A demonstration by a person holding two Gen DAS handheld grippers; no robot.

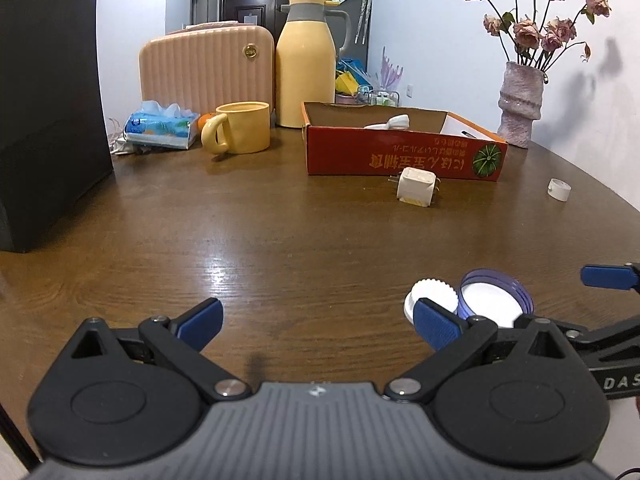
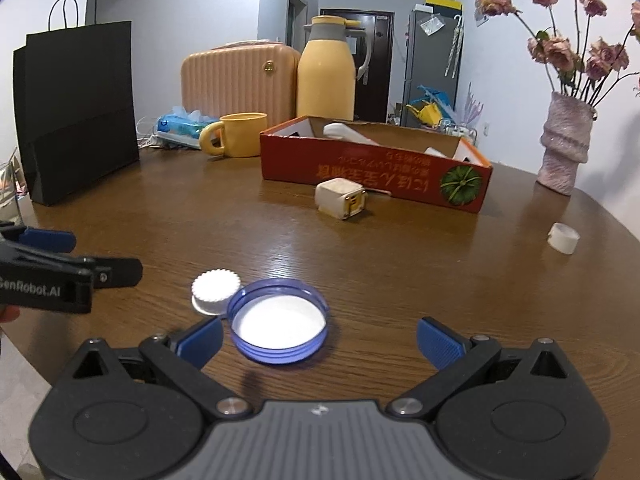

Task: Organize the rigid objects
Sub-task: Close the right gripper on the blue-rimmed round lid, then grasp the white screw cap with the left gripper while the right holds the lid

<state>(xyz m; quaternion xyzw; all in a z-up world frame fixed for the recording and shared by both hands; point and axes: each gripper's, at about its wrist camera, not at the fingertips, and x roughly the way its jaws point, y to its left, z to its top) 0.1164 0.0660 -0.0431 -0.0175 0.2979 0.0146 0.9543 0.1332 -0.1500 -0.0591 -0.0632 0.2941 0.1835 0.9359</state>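
A blue-rimmed lid [image 2: 279, 322] lies upside down on the brown table, touching a small white ridged cap [image 2: 215, 291] on its left. My right gripper [image 2: 320, 340] is open, its left finger close to the lid's rim and the lid between the jaws. My left gripper [image 1: 318, 324] is open over bare wood; the white cap [image 1: 432, 294] and blue lid [image 1: 496, 298] sit just past its right finger. A white plug adapter [image 1: 417, 187] lies in front of the red cardboard box [image 1: 400, 158], which holds white items. A small white ring cap [image 1: 559, 189] lies far right.
A black paper bag [image 1: 48, 112] stands at the left. A yellow mug [image 1: 238, 127], tissue pack [image 1: 162, 126], pink case [image 1: 206, 70] and yellow thermos [image 1: 306, 62] line the back. A vase of dried roses [image 1: 520, 106] stands back right. The table's edge curves near the right.
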